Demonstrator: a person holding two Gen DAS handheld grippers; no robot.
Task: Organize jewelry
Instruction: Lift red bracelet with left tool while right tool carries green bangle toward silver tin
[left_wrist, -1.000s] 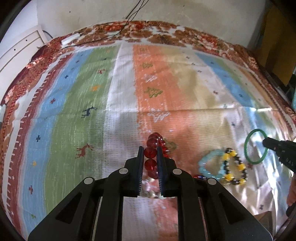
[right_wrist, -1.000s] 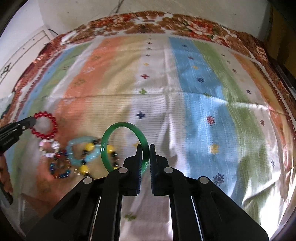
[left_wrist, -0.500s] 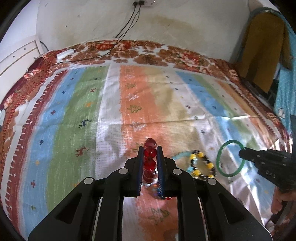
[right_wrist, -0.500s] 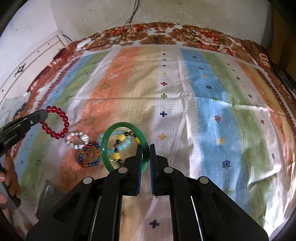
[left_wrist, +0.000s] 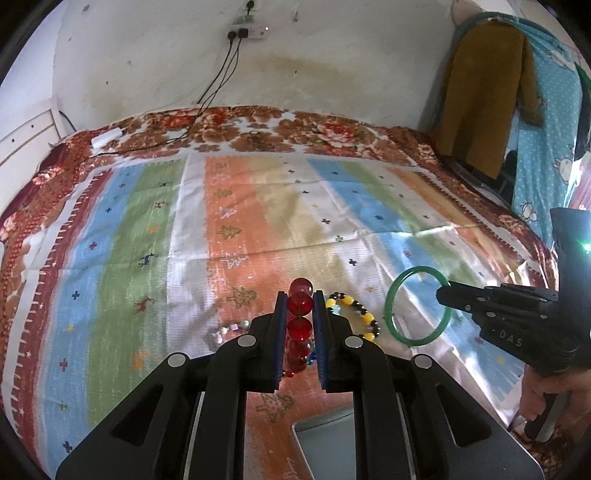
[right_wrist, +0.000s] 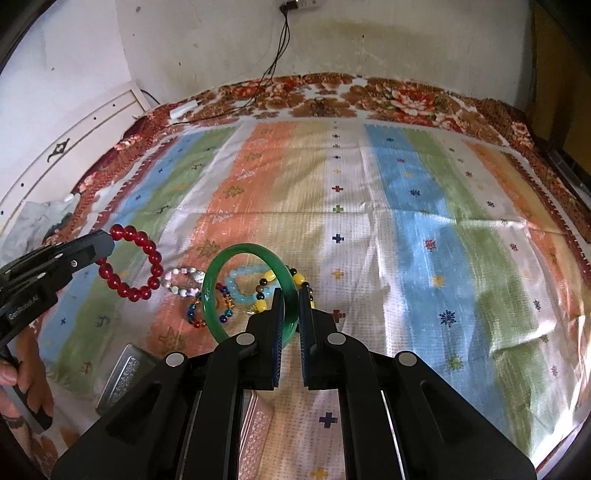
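Note:
My left gripper (left_wrist: 300, 302) is shut on a red bead bracelet (left_wrist: 300, 304) and holds it above the striped bedspread; the bracelet also shows in the right wrist view (right_wrist: 146, 254). My right gripper (right_wrist: 290, 297) is shut on a green bangle (right_wrist: 218, 273), lifted off the cloth; the bangle also shows in the left wrist view (left_wrist: 391, 306). On the cloth lie a yellow and black bead bracelet (left_wrist: 364, 315), a pale blue bead bracelet (right_wrist: 240, 286), a white stone bracelet (right_wrist: 184, 282) and a multicoloured bead bracelet (right_wrist: 207, 314).
A metal tin (right_wrist: 125, 373) sits at the near edge, below both grippers; part of it shows in the left wrist view (left_wrist: 332, 443). Cables (left_wrist: 221, 74) hang from a wall socket onto the far side of the bed. Clothes (left_wrist: 484, 92) hang at the right.
Both grippers have risen and pulled back toward the near edge, carrying the red bracelet and the green bangle up off the cloth. The tin has come into view below.

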